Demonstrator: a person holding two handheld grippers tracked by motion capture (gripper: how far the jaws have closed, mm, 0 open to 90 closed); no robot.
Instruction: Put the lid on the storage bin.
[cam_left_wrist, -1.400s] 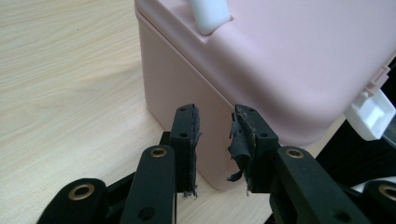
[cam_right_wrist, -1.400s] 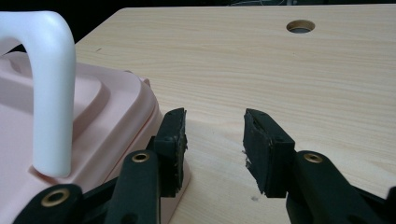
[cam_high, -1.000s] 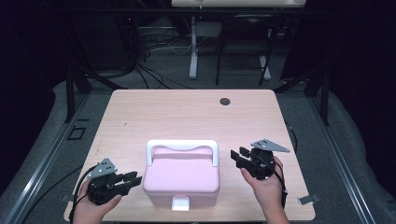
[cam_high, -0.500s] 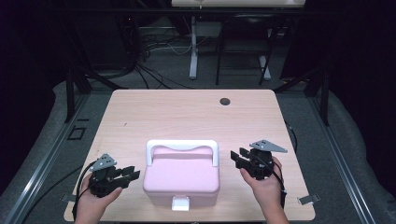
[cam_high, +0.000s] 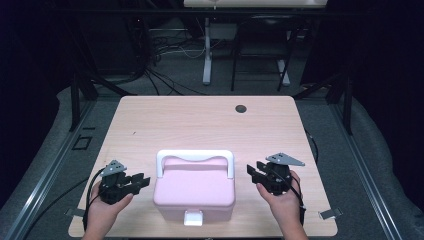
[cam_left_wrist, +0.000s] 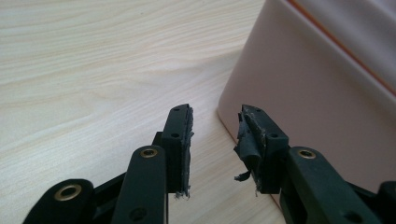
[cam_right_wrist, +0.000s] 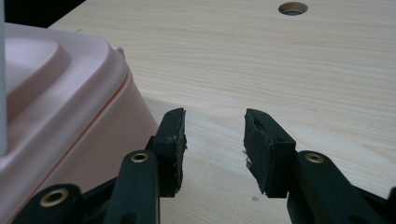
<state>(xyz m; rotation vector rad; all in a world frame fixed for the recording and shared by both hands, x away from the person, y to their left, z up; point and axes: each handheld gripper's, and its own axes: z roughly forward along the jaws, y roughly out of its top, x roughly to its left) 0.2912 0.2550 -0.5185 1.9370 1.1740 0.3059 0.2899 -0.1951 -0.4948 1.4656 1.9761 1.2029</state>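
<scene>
A pink lidded box (cam_high: 194, 191) with a white handle (cam_high: 195, 157) and a white front latch (cam_high: 193, 217) stands near the table's front edge. My left gripper (cam_high: 142, 181) sits just left of the box, low over the table, pointing at its side. Its jaws have just been opening and stand open with nothing between them; in the left gripper view (cam_left_wrist: 215, 135) the box wall (cam_left_wrist: 317, 102) lies right beside the right jaw. On the box's right my right gripper (cam_high: 253, 174) is open and empty, and in the right gripper view (cam_right_wrist: 214, 135) the box (cam_right_wrist: 60, 98) is at the left.
The light wooden table (cam_high: 200, 120) has a round cable hole (cam_high: 241, 108) at its far right. Bare tabletop stretches behind the box. Dark floor, cables and stand legs lie beyond the table's far edge.
My left gripper has sunk towards the table and shifted a little towards the front beside the box, and its jaws have spread wider. The right gripper and the box have stayed put.
</scene>
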